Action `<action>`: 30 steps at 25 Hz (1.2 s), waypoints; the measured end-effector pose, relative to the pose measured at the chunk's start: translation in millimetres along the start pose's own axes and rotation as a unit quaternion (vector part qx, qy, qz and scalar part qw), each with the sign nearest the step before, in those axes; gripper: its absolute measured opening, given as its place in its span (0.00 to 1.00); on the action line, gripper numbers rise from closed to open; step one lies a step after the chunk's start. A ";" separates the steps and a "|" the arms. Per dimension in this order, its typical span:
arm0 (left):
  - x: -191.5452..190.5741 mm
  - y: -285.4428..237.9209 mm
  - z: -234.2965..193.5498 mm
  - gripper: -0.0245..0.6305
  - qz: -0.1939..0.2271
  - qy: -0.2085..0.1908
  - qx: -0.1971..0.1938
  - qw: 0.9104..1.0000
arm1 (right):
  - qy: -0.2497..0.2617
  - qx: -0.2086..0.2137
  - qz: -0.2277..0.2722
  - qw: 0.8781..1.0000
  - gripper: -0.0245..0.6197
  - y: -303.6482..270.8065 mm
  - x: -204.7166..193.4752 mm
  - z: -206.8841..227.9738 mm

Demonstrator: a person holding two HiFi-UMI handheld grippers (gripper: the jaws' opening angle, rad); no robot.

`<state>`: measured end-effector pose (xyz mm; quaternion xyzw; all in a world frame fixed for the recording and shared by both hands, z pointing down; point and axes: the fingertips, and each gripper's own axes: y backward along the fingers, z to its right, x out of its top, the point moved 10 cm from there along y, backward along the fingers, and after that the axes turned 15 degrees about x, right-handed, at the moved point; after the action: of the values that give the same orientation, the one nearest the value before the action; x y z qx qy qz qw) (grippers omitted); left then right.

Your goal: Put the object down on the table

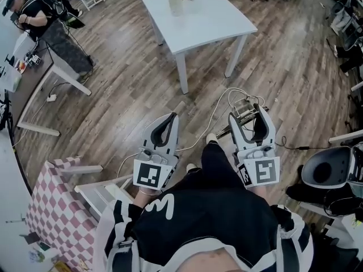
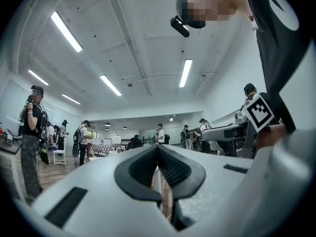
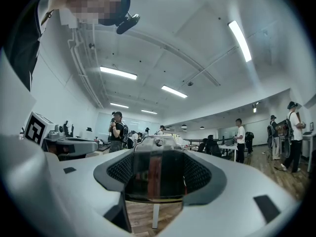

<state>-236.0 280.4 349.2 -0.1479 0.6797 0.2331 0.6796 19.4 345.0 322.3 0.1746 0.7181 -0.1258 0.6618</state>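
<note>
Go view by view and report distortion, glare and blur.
Head view: fisheye curves the floor planks; light is even, with no hard shadows. Left gripper view: strip lights glare, and the shut left tool looms slightly soft. Right gripper view: the ceiling bows; the dark glassy object in the right tool carries reflections.

The object [image 3: 155, 174] clamped between the jaws of the right gripper [image 3: 158, 148] is seen only as a dark, glossy body under a pale cap; its kind cannot be established. In the head view it is largely masked by the jaws. The pale item [image 1: 175, 1] on the white table [image 1: 210, 24] is too small to identify. The table's far end is cut off by the upper edge.
</note>
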 end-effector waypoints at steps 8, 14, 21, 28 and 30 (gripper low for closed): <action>0.1 -24.3 -3.7 0.04 0.007 -0.004 -0.001 1.000 | -0.005 0.000 0.002 1.000 0.49 -17.4 -5.2 19.1; -5.0 -60.9 -12.6 0.04 0.007 -0.011 0.006 1.000 | -0.002 0.011 0.005 1.000 0.49 -48.5 -9.5 43.8; -4.2 -133.1 -13.0 0.04 0.017 -0.006 0.006 1.000 | -0.005 0.024 0.018 1.000 0.49 -95.9 -12.1 102.1; -1.9 -197.7 -7.2 0.04 0.027 -0.016 0.015 0.999 | 0.002 0.036 0.026 0.999 0.49 -131.9 -11.2 158.3; -4.7 -211.8 -3.3 0.04 0.026 -0.013 0.015 0.999 | 0.003 0.038 0.028 0.999 0.49 -137.3 -11.5 172.0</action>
<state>-129.0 98.6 329.2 -0.1172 0.6781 0.2422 0.6840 118.8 148.6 311.0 0.2206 0.7093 -0.1339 0.6560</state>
